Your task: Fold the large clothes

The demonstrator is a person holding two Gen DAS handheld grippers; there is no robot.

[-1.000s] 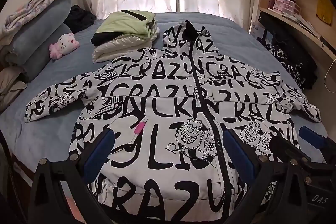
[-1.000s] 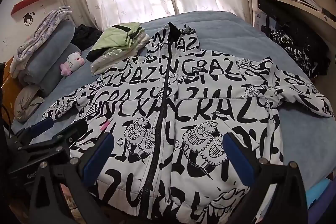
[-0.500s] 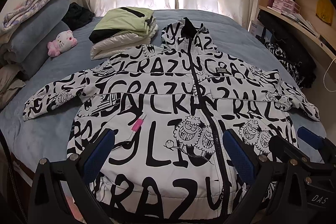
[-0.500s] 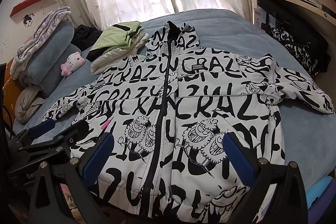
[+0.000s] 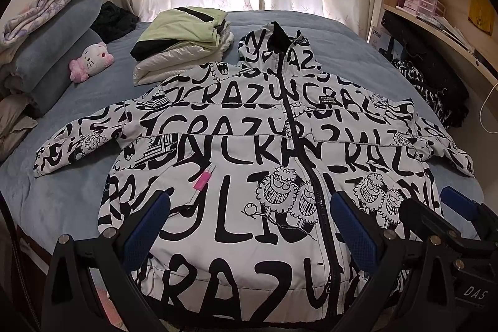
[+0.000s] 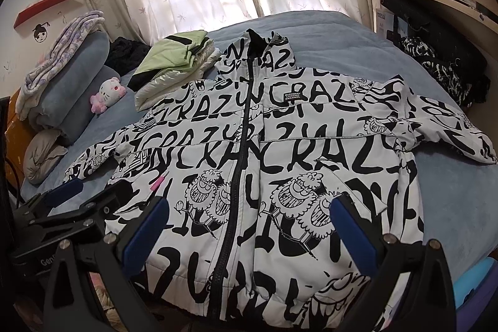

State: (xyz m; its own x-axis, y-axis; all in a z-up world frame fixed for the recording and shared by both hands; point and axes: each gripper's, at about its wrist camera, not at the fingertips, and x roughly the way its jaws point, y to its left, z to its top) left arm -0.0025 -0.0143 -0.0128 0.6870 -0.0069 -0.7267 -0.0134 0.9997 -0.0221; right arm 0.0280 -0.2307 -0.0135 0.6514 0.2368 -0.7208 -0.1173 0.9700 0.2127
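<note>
The white jacket with black letters [image 5: 249,151] lies flat on the blue bed [image 5: 68,195], front side up, zip closed, both sleeves spread out to the sides and the hood toward the window. Its place on the bed is the same as one second ago; only the cameras have shifted a little, so in the left wrist view the jacket now sits slightly higher and more of its bottom hem shows between the fingers.

The left gripper [image 5: 249,226] hovers over the lower part of the jacket with its blue pads wide apart and nothing between them. The right gripper [image 6: 249,226] is the same, spread wide and empty, over the hem near the zip. Each one also shows at the edge of the other's view, as before.

A pink tag [image 5: 200,180] sits on the jacket's left pocket area. Behind the jacket a pile of folded clothes [image 5: 183,49] touches the shoulder. A pink plush cat [image 5: 90,61] leans near the grey pillows [image 5: 59,52].
</note>
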